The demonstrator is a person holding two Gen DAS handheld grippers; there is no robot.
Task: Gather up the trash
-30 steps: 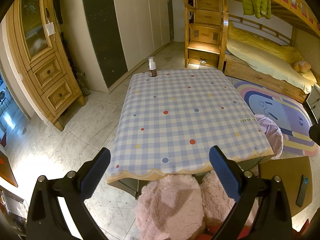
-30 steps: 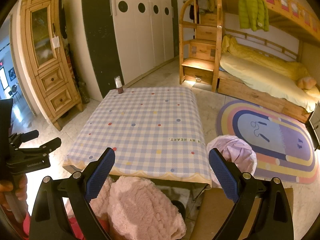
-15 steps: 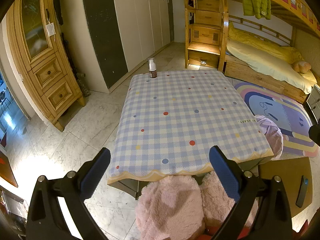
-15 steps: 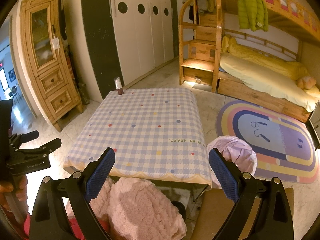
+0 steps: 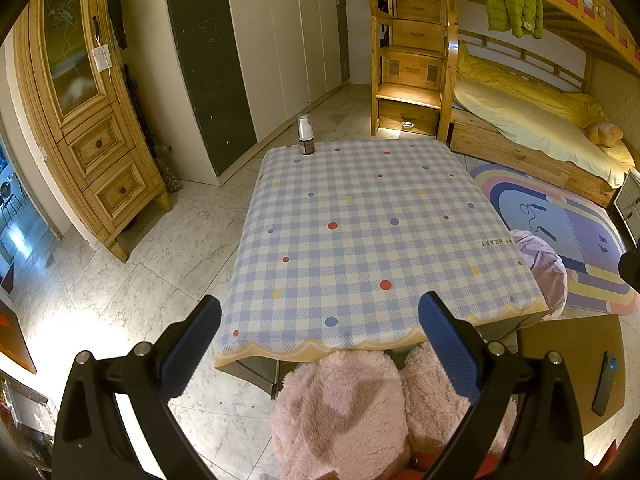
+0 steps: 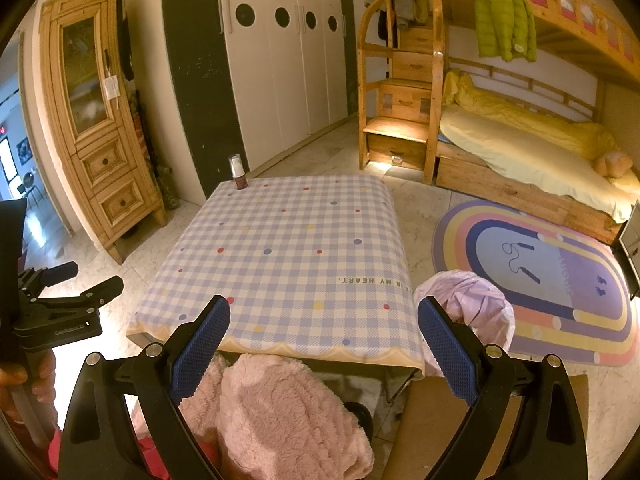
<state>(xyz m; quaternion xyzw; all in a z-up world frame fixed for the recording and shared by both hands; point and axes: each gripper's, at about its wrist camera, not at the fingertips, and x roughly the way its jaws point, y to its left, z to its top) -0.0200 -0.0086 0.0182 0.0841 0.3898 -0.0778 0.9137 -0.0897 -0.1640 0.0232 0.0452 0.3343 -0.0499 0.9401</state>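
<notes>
Here, the only loose item on your surface (image 5: 360, 240) is a small bottle (image 5: 306, 136) with a pale cap and dark brown body. It stands upright at the far left corner of the checked cloth, well apart from both of your tools. In the right wrist view the bottle (image 6: 238, 173) sits at that same far corner, with the dark panel of the wardrobe (image 6: 280, 60) behind it.

Beside the surface's near right corner is a bin (image 6: 476, 312) lined with a pale pink bag, its rim open and crumpled. From the left wrist view only part of the bin (image 5: 544, 264) shows past the cloth's edge.

Your left tool (image 5: 320, 340) is spread wide and holds nothing; its blue pads (image 5: 192, 346) hang over the near edge of the surface. Your right tool (image 6: 324, 344) is likewise wide apart and empty, one pad over the cloth's near edge and the other in front of the bin. The left tool's body (image 6: 60, 312) also shows at the left margin of the right wrist view, with your hand (image 6: 24, 384) on its handle.

Below both tools lie your knees in fluffy pink fabric (image 5: 348, 412). Farther out are the rainbow rug (image 6: 540, 272) on the marble floor, the wooden bunk bed (image 6: 520, 148) with yellow bedding, and a wooden cabinet (image 5: 80, 112) to the left.
</notes>
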